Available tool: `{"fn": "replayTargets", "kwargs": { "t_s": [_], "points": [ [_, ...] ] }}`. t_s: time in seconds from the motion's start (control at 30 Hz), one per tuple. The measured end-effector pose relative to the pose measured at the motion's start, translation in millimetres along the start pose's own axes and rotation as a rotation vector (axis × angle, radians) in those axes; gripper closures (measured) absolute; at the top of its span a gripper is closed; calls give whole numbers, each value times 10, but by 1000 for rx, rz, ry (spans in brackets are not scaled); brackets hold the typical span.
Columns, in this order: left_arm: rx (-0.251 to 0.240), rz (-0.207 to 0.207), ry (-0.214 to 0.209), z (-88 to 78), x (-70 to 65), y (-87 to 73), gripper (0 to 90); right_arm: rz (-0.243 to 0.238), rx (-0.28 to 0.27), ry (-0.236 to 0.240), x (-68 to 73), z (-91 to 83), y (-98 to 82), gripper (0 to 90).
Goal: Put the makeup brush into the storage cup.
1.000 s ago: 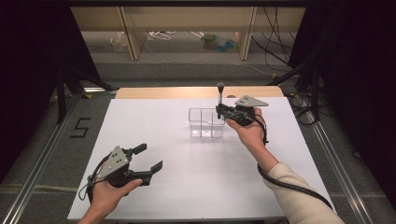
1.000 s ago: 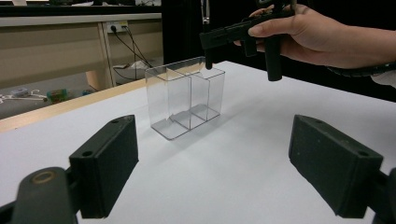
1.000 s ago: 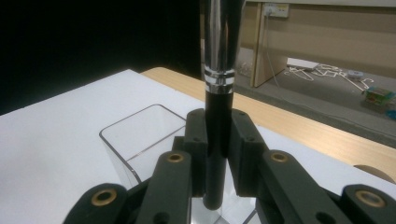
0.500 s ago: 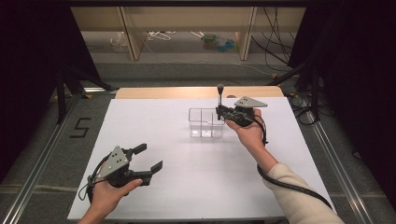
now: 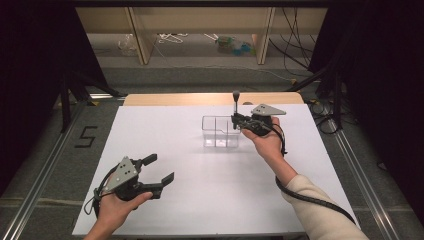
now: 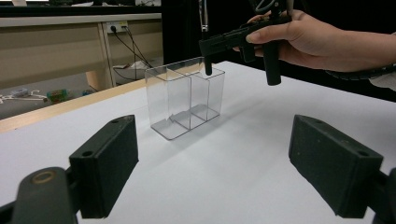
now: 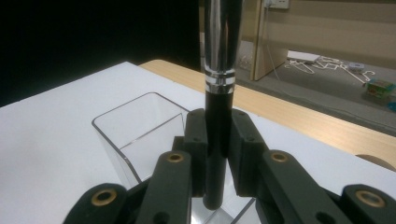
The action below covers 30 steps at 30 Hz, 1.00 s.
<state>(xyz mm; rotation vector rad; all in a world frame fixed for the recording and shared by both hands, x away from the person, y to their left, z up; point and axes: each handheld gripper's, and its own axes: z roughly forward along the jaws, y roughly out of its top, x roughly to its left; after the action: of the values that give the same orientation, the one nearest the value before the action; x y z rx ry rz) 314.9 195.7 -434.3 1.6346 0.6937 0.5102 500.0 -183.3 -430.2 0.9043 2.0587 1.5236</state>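
No change since the earlier frame: both hands and the container occupy the same positions.

The right gripper has its fingers clamped on one pen, black-bodied with a chrome upper section. The pen is held upright, lower tip pointing down above the right end of the clear container, at rim level. Whether the tip touches the rim cannot be determined. Judgement: the vertical hold aligns the pen with a compartment opening so that it can be lowered straight in.

The container stands on the white counter, right of centre and toward the far edge. The left gripper view shows one divider inside it, giving two compartments; both appear empty.

The left gripper rests at the near left of the counter, well apart from the container, fingers spread apart and holding nothing. Judgement: it is parked clear of the working area.

Count: one pen, one container, two grippers.
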Motion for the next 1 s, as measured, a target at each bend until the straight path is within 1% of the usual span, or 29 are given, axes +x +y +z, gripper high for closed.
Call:
{"fn": "replayTargets", "kwargs": {
  "t_s": [0.03,0.1,0.13,0.17,0.3,0.33,0.53,0.57,0.6,0.63,0.7,0.77,0.83,0.87,0.9,0.93,1.0],
  "points": [
    [0,0,1,-1,0,0,155,0,-1,0,-1,2,-1,795],
    [4,-15,8,-4,-9,-1,155,2,-6,2,-3,8,-5,795],
    [10,-9,10,-9,-8,2,155,2,-5,1,-3,9,-6,795],
    [-1,1,-1,0,2,0,155,2,-5,1,-4,9,-8,795],
    [1,0,1,0,-1,0,155,1,-7,1,-6,12,-11,795],
    [1,1,1,0,0,-1,155,-1,3,3,-9,6,-10,795],
    [1,0,1,0,-1,-1,155,0,7,-2,-9,10,-21,795],
    [1,1,0,0,-1,-1,155,-1,9,5,-12,10,-23,795],
    [1,1,1,0,-1,-1,155,-3,16,-3,-10,5,-22,795],
    [1,0,1,0,-1,0,155,0,8,5,-10,15,-26,795],
    [8,1,5,-6,-4,2,155,1,5,3,-7,22,-29,795],
    [1,7,-5,2,3,0,155,2,12,-3,-3,20,-34,795],
    [2,8,-5,2,3,0,155,2,13,-1,-7,23,-38,795],
    [1,0,0,1,-2,-1,155,2,10,2,-10,27,-42,795],
    [1,8,-5,2,4,0,155,3,11,2,-10,27,-44,795],
    [2,2,-3,1,-1,-1,155,2,22,0,-11,21,-43,795],
    [6,8,-2,-2,1,2,155,2,15,0,-12,26,-48,795]
  ]
}}
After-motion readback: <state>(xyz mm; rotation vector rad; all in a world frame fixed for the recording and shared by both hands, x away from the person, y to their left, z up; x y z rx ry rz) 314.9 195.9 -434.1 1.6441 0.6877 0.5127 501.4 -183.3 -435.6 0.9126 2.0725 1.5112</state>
